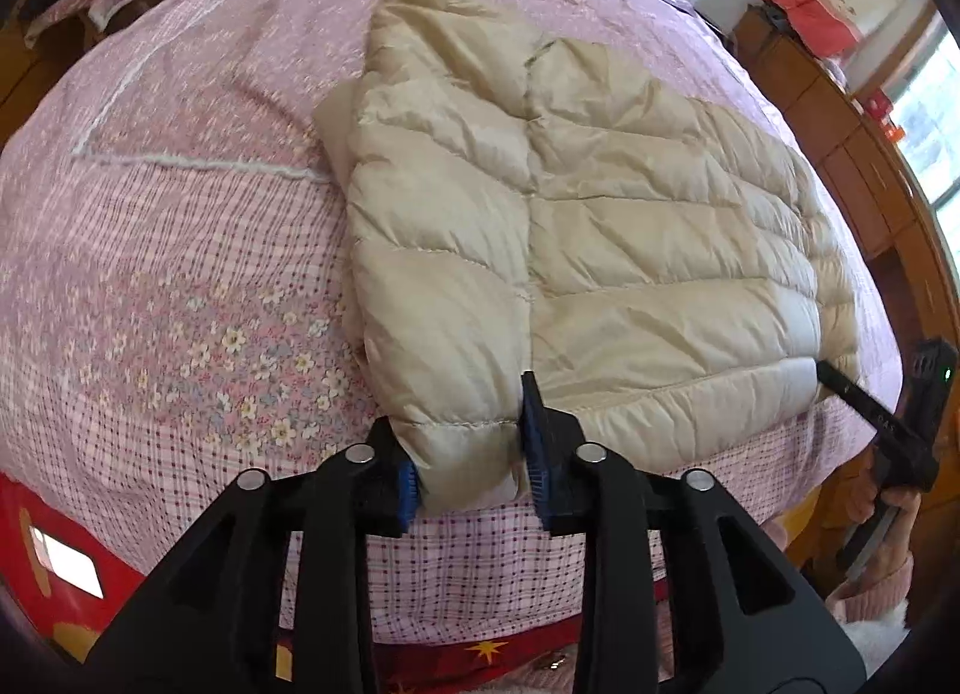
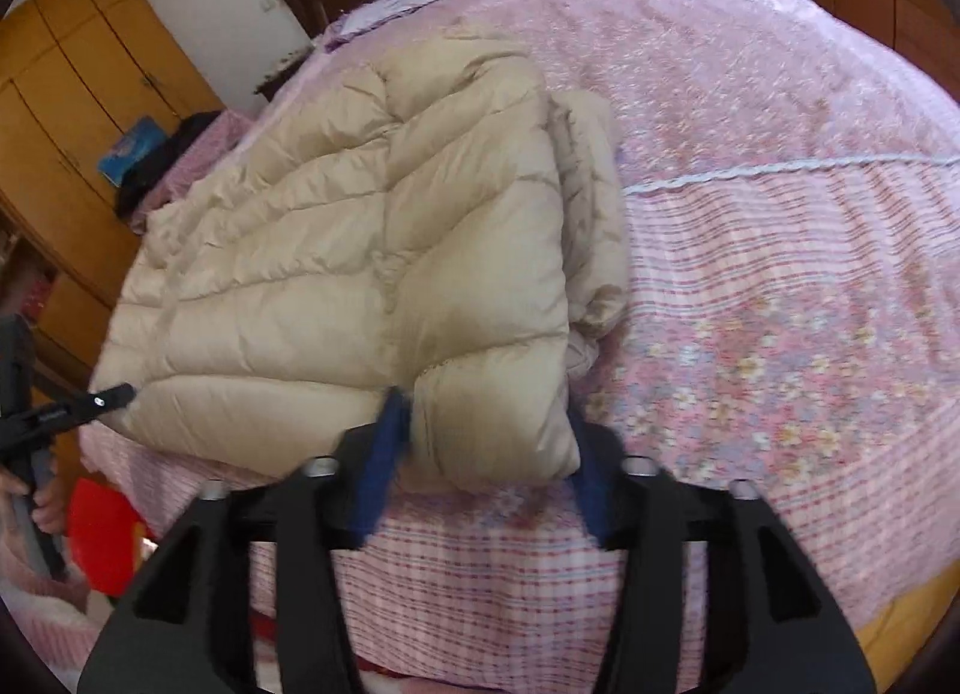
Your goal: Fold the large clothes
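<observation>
Two hand-held grippers, left (image 1: 468, 454) and right (image 2: 480, 454), spread around the jacket (image 1: 570, 202) hem.

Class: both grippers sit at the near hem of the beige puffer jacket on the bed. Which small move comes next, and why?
Probably close both grippers: the left gripper and right gripper each straddle a hem corner of the puffer jacket with jaws apart, so neither grips it yet.

One puffy beige jacket (image 1: 600, 226), one pink bedspread (image 1: 180, 250), two claws (image 1: 468, 454).

No text, label or number is clear enough to read
</observation>
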